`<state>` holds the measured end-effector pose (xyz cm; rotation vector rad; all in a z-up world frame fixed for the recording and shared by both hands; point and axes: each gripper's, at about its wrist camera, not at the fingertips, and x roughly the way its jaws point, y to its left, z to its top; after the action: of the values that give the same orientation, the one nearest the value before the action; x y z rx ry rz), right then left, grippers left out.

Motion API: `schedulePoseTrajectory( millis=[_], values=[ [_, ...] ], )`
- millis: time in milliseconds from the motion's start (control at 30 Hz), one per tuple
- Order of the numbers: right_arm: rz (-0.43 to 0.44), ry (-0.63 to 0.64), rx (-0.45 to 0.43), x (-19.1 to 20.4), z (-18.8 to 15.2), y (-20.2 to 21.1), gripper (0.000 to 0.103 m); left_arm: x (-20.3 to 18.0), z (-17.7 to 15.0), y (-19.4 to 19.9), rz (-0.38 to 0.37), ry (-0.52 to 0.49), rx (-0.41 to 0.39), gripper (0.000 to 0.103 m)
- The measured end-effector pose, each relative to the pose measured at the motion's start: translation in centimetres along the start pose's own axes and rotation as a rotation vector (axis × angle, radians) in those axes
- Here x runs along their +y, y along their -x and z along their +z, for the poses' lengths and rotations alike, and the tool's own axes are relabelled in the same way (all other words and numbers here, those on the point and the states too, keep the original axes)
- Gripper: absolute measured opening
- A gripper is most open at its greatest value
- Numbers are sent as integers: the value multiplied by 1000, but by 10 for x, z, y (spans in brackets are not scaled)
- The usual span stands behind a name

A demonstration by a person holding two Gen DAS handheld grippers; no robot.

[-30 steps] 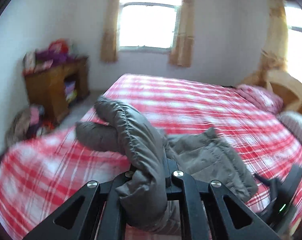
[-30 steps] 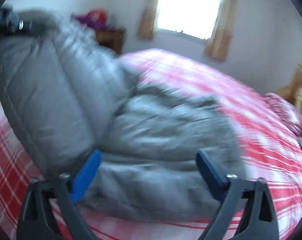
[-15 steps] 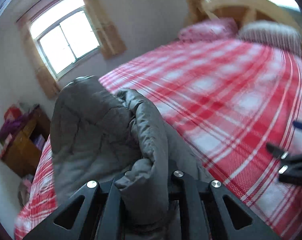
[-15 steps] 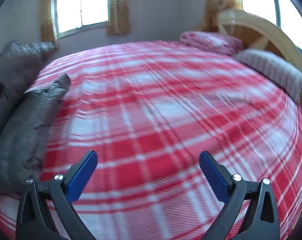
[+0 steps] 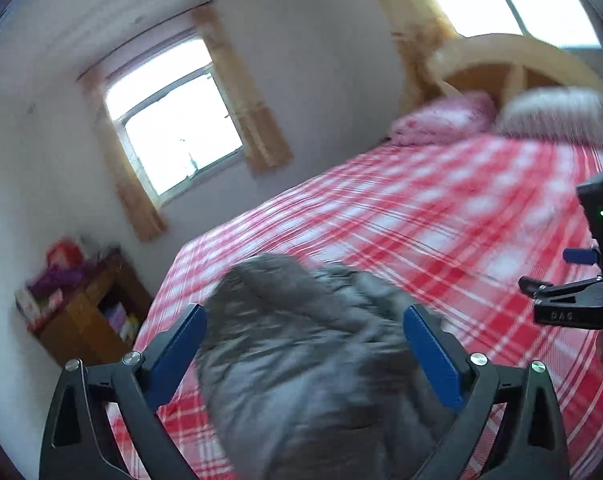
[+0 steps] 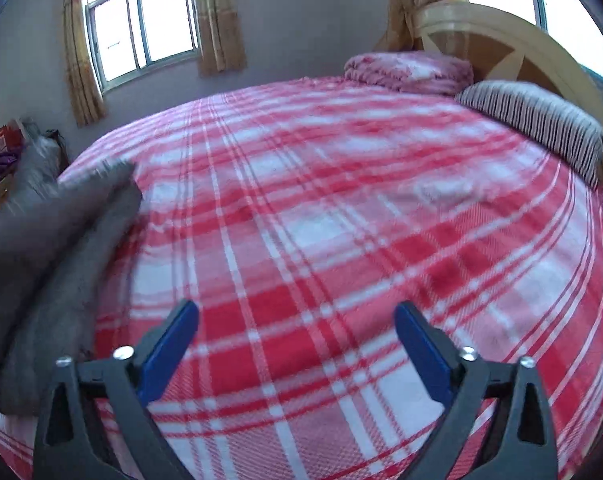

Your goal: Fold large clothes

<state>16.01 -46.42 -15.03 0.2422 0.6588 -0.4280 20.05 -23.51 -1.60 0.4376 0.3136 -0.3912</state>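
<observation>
Jacket [image 5: 313, 352], grey and padded, lies bunched at the near left corner of the plaid bed [image 6: 341, 208], dropped rather than neatly folded, so I judge the fold only partly made. The left gripper [image 5: 304, 344] has just been opening; its jaws are now spread, the jacket lying between them but not pinched. The right gripper [image 6: 297, 340] stands wide over bare cover and has just narrowed a little, nothing between its jaws. Farther right, a pink pillow [image 6: 409, 70] and a striped pillow [image 6: 537, 118] sit by the headboard, well clear. A cluttered wooden shelf [image 5: 89, 312] stands off the bed's left edge.

Plaid bed [image 6: 341, 220] bears jacket [image 5: 309, 340], two pillows [image 6: 533, 120].
</observation>
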Motion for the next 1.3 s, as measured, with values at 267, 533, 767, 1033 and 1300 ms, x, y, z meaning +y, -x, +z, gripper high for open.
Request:
schedulePoseTrajectory(
  millis=[267, 533, 767, 1033, 1300],
  values=[
    [157, 214, -127, 122, 92, 68, 71, 142, -54, -87, 373, 380, 293, 99],
    [169, 437, -12, 298, 124, 16, 71, 188, -121, -163, 400, 584, 479, 99],
    [107, 397, 155, 279, 89, -65, 57, 173, -100, -179, 345, 539, 390, 99],
    [221, 262, 180, 220, 78, -62, 14, 121, -46, -172, 325, 380, 283, 99],
    [236, 109, 191, 179, 65, -94, 15, 44, -36, -217, 327, 83, 343, 99]
  ],
)
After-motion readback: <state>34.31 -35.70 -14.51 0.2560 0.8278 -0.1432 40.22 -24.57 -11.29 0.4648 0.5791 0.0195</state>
